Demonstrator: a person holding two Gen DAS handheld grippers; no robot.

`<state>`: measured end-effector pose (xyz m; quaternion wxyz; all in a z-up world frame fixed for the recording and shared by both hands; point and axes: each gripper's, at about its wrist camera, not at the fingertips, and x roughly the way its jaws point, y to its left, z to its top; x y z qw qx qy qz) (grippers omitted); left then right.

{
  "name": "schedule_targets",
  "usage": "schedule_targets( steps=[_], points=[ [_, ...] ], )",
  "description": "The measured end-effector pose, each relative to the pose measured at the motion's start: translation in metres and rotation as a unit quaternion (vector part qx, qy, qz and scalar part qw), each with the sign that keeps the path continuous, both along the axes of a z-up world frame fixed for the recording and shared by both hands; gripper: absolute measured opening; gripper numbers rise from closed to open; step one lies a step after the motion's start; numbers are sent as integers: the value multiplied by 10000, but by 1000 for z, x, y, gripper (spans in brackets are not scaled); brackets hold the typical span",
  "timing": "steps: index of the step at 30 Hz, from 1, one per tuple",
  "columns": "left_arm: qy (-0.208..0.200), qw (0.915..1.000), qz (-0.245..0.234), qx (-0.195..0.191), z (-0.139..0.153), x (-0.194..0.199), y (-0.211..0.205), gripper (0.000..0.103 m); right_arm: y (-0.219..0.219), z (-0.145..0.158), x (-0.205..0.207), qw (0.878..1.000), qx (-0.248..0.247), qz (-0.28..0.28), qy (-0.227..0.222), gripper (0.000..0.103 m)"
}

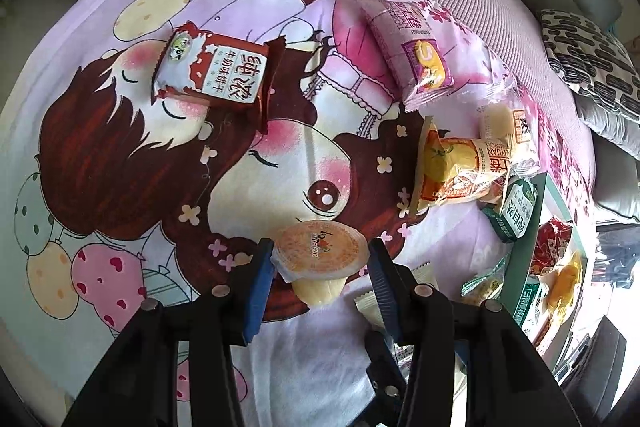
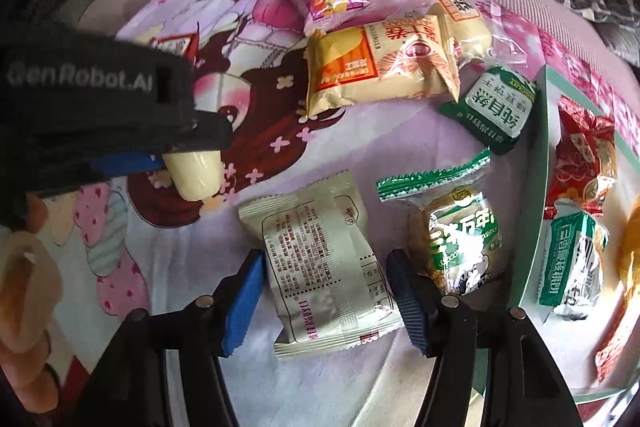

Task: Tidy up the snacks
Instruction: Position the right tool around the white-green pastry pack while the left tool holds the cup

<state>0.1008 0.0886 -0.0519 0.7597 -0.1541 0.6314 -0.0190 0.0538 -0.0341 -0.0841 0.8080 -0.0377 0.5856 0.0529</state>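
- Pink cartoon-print bedsheet (image 1: 120, 155) covers the surface, with a sofa and cushions behind it and loose snacks scattered across the print.
- Left gripper (image 1: 320, 267) has its blue fingers (image 1: 256, 287) closed against the sides of a jelly cup (image 1: 320, 251), holding it just above the sheet; the right wrist view shows the cup's pale body poking out below that gripper.
- Right gripper (image 2: 326, 291) hangs with fingers wide, 1 on each side of a white snack packet (image 2: 328, 263) lying flat at 6 o'clock, not yet squeezing it.
- Teal box (image 2: 536, 187) sits at 3 o'clock and already holds several packets, including a red packet (image 2: 580, 163).
- Outside it lie a green biscuit pack (image 2: 496, 107), a green-white rice snack (image 2: 460, 239), a yellow cake packet (image 2: 380, 67) and a red-white biscuit pack (image 1: 216, 71) at 11 o'clock.
- Step in hand looks like carrying the cup to the box.
- Next, the left gripper needs a swing toward 3 o'clock, clearing the box wall before release; the right fingers need to close squarely on the slippery flat packet.
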Motion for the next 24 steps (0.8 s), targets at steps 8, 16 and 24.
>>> schedule_targets(
  steps=[8,16,24],
  points=[
    [32,10000,16,-15,-2,3,-2,49,0,1,5,9997,100,-211,-123,66],
    [51,10000,9,9,-4,5,-4,49,-17,12,10,9978,341,-517,-226,57],
    [50,10000,1,16,-3,4,-3,49,-30,19,13,9966,534,-574,-236,54]
  ],
)
